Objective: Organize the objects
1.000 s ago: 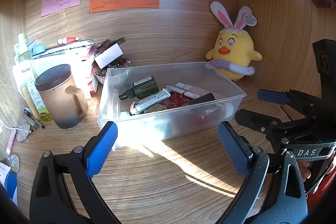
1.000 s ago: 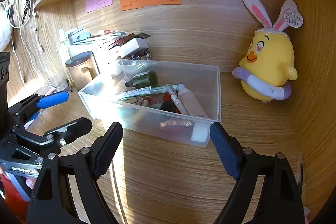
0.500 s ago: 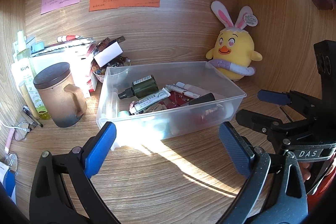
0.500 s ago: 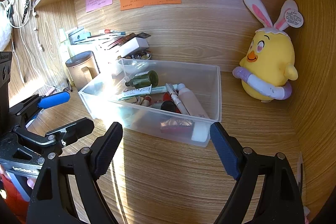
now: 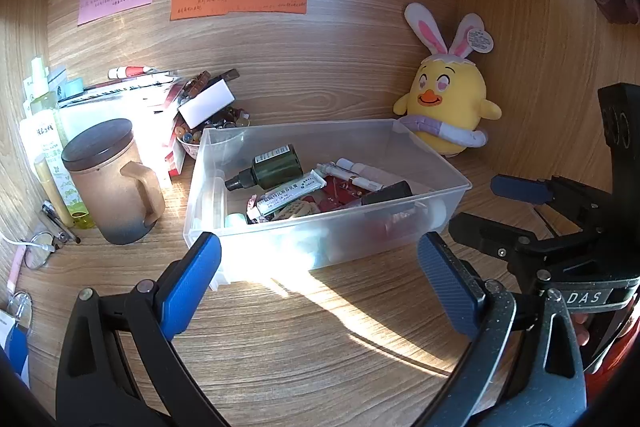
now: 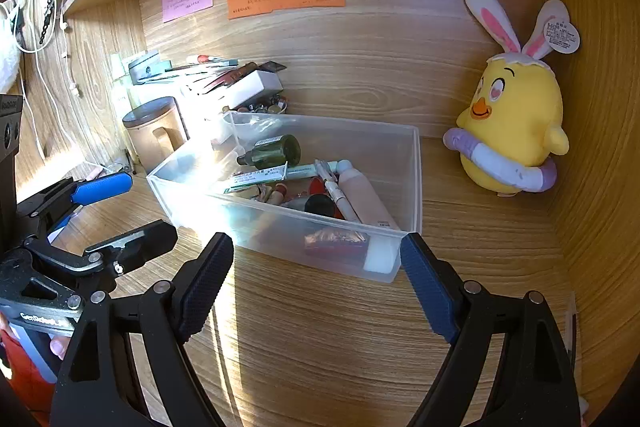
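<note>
A clear plastic bin (image 5: 436, 163) stands on the wooden desk and shows in the right wrist view too (image 6: 414, 187). It holds a dark green bottle (image 5: 276, 169), a white tube (image 5: 292, 191), pens and other small cosmetics. My left gripper (image 5: 318, 267) is open and empty just in front of the bin's near wall. My right gripper (image 6: 316, 267) is open and empty in front of the bin's near right corner. Each gripper shows at the edge of the other's view.
A brown lidded mug (image 5: 112, 183) stands left of the bin, with bottles (image 5: 44, 131), a pile of papers and boxes (image 5: 168, 99) and a small bowl behind. A yellow bunny-eared plush (image 5: 448, 107) sits in the back right corner. Sticky notes hang on the back wall.
Both grippers have barely moved; the left view has shifted very slightly. Nothing was picked up or let go.
</note>
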The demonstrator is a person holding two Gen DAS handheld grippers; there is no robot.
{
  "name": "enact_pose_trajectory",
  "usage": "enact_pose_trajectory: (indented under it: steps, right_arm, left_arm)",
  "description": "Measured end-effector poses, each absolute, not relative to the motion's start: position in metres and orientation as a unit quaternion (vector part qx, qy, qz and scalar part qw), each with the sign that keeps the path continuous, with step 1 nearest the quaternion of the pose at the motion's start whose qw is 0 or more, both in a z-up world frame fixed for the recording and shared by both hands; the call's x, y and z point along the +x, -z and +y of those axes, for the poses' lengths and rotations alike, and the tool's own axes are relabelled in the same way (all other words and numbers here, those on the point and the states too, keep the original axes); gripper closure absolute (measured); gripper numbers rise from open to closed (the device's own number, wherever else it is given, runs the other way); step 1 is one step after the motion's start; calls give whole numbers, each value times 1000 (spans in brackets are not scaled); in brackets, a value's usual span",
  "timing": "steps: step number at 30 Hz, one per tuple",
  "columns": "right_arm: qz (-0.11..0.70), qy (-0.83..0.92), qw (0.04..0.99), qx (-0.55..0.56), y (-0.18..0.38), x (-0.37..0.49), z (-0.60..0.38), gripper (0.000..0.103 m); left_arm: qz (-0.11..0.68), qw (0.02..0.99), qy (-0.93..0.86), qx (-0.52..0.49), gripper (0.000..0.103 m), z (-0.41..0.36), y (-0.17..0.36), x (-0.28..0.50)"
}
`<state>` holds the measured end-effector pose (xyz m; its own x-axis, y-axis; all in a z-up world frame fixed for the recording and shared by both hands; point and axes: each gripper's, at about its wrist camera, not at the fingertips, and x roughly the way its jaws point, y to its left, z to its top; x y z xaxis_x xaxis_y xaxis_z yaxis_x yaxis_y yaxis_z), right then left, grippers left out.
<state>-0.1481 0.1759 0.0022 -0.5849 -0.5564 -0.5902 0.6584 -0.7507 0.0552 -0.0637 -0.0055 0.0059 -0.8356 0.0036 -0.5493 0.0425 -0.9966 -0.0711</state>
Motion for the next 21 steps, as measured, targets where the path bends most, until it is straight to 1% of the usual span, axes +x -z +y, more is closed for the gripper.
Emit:
enact_pose_trajectory:
  steps: [21]
  right_arm:
    - [83,881,348,308,3,-150,175,19]
  left_arm:
    - [63,7,954,294,3,-13,-3,-68]
